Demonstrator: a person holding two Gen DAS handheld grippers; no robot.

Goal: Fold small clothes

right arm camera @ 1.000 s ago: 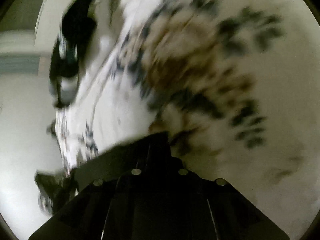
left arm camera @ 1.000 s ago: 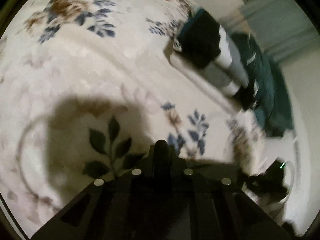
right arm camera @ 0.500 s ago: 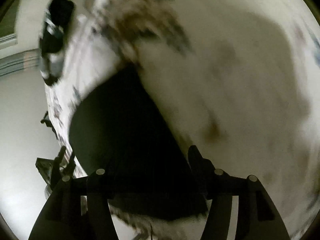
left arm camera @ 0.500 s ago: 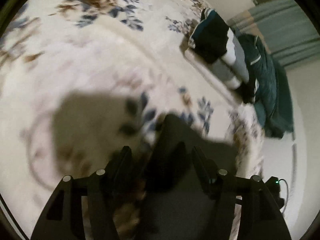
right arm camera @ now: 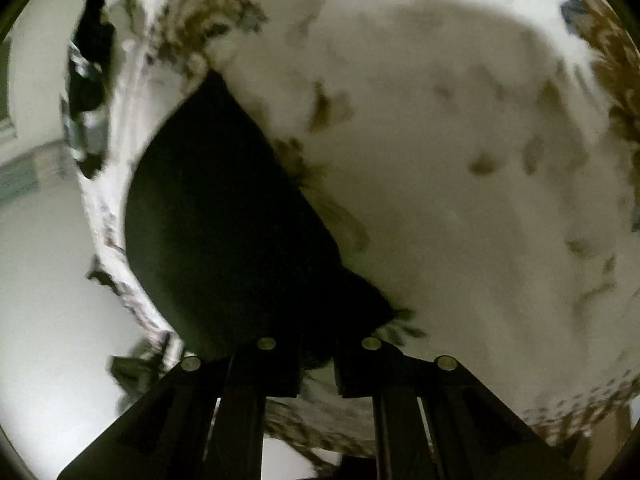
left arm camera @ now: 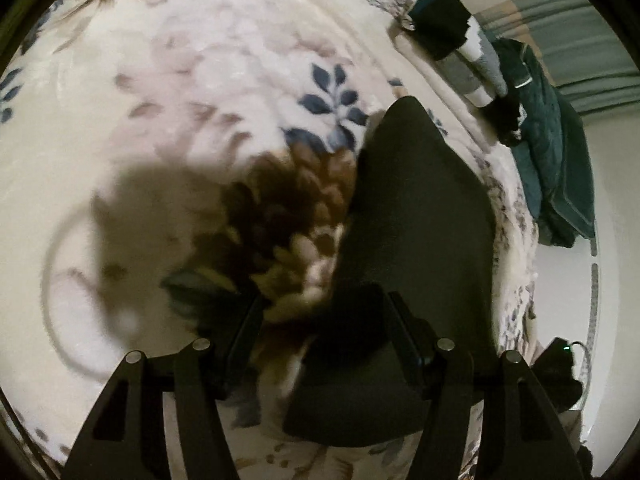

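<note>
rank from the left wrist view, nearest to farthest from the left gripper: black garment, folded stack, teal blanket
1. Flat black cloth garment, partly between the left gripper fingers, reaching up and right.
2. Crumpled dark teal blanket, right edge.
3. Folded black, grey and white clothes stack, top right.

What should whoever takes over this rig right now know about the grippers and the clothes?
Left gripper: open, fingers just spread; the black garment lies partly between them, not pinched.
Right gripper: fingers just closed, apparently pinching that garment's near edge.
The garment is spread on the floral blanket; the folded stack and teal pile sit at the far edge.
Done: some pieces stacked. Left: fold this one, probably then the teal pile.
</note>
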